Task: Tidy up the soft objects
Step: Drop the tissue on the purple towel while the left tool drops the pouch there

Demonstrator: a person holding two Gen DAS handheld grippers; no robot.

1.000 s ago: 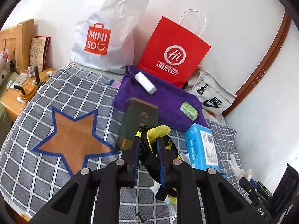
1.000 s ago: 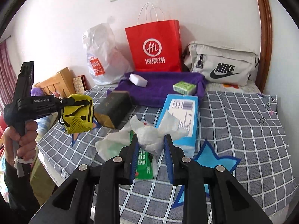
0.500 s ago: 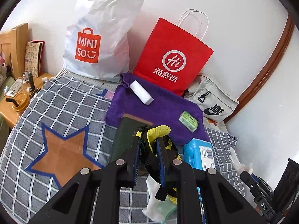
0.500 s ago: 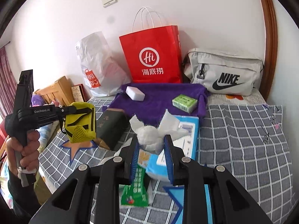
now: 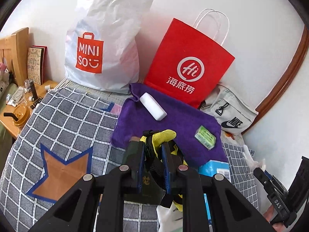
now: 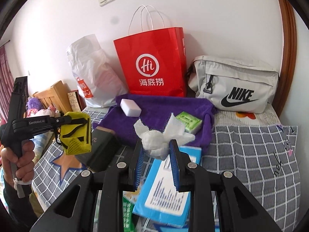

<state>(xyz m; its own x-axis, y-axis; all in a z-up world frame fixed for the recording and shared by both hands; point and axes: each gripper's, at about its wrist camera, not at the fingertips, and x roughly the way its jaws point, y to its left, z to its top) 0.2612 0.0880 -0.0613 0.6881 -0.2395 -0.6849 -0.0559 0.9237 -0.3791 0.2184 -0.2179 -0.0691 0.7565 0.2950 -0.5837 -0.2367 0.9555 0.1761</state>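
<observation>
I've got both tools loaded: left tool (image 5: 154, 150) pinched tight on the yellow mesh-and-fabric pouch with black straps (image 6: 76, 133), right tool (image 6: 156, 154) clamped on a crumpled white tissue wad (image 6: 154, 142). Both loads hang in the air above the grey checked bedspread with orange stars (image 5: 63, 119), near the front edge of the purple plush towel (image 5: 173, 116). Main risk, I'd say: the tissue is only caught by its middle, with loose corners flaring out above the pads; a quick swing could tear it or let it slip out. The pouch is gripped by a small fold while most of it dangles below with its straps, which could snag on the dark green box (image 6: 100, 150) just under it. Landing space on the towel is tight: the white rectangular sponge block (image 5: 153, 106) sits at the back left and the small green packet (image 5: 205, 137) at the right, leaving a bare strip between them. Behind the towel stand the red paper bag with white handles (image 5: 185, 65), the white plastic shopping bag (image 5: 104, 44) and the grey fabric waist bag (image 6: 233, 85), all against the wall, so overshoot would knock them. The blue-and-white tissue pack (image 6: 166, 189) sits directly under my right tool. Open room is the bedspread on the left and the right-hand checked area.
</observation>
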